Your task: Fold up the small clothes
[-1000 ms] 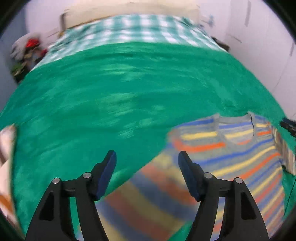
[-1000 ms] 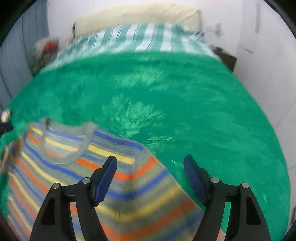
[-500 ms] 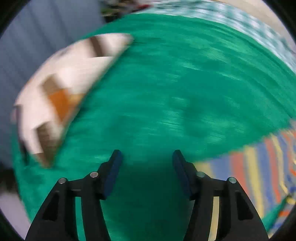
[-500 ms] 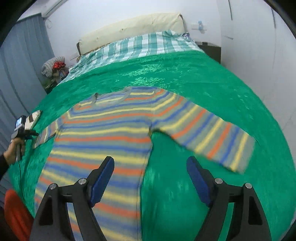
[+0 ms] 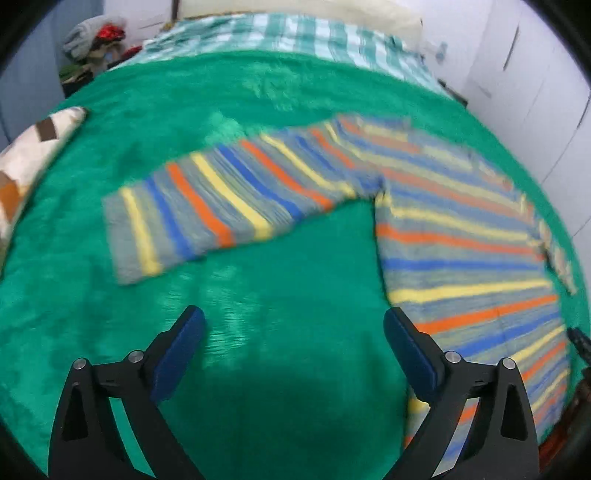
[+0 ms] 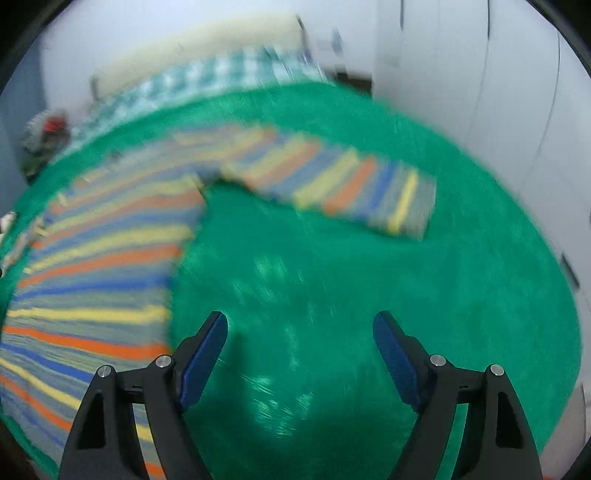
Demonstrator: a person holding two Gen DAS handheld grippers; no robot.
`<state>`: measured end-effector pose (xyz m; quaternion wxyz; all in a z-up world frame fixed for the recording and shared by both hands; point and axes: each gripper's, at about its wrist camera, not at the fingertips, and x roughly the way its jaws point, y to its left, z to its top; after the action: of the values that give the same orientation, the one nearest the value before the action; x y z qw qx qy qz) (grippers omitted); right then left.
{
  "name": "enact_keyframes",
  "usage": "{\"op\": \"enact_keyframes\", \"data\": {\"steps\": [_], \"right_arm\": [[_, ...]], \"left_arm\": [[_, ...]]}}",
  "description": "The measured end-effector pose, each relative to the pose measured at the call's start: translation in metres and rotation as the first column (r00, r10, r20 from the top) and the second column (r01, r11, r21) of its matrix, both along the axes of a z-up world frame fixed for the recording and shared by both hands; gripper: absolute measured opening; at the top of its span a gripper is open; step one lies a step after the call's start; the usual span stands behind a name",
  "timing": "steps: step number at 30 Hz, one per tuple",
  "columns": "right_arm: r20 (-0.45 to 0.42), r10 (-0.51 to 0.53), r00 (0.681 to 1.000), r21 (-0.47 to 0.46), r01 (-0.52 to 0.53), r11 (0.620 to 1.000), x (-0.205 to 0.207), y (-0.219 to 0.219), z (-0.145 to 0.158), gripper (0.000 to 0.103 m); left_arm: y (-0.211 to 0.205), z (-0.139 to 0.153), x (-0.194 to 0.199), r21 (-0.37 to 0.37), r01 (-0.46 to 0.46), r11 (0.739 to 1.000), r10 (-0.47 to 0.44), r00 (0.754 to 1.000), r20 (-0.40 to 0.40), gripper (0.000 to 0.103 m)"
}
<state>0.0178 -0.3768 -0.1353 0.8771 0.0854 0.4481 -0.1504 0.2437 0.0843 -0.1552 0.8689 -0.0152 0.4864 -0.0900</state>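
A small sweater striped grey, blue, orange and yellow (image 5: 461, 236) lies flat on a green blanket (image 5: 280, 306), with both sleeves spread out. In the left wrist view its left sleeve (image 5: 207, 206) reaches toward the upper left. My left gripper (image 5: 293, 328) is open and empty over bare blanket, below that sleeve. In the right wrist view the sweater body (image 6: 99, 280) is at the left and the right sleeve (image 6: 354, 192) stretches right. My right gripper (image 6: 300, 332) is open and empty over bare blanket, below that sleeve.
A patterned cream cushion (image 5: 26, 166) lies at the blanket's left edge. A green checked sheet (image 5: 280, 37) and a pillow (image 5: 295, 7) are at the bed's far end. A pile of clothes (image 5: 92, 40) sits at the far left. White walls (image 6: 480, 92) stand to the right.
Both grippers have drawn back from the sweater and stayed open. The left view swung left past the cushion and back to the left sleeve. The right view now faces the right sleeve.
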Motion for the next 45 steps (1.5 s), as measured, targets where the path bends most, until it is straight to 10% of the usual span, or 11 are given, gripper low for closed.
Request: {"op": "enact_keyframes", "data": {"steps": [11,45], "right_arm": [[0.013,-0.008,1.000,0.039,0.008,0.999,-0.013,-0.011,-0.025,0.103],[0.047,-0.002,0.999,0.033,0.000,0.999,-0.017,-0.009,-0.027,0.103]], "left_arm": [[-0.006,-0.036,-0.010,0.119,-0.058,0.991,0.041,0.989,0.144,0.103],[-0.007,-0.030,-0.024,0.119,-0.060,0.991,0.042,0.988,0.149,0.103]]}}
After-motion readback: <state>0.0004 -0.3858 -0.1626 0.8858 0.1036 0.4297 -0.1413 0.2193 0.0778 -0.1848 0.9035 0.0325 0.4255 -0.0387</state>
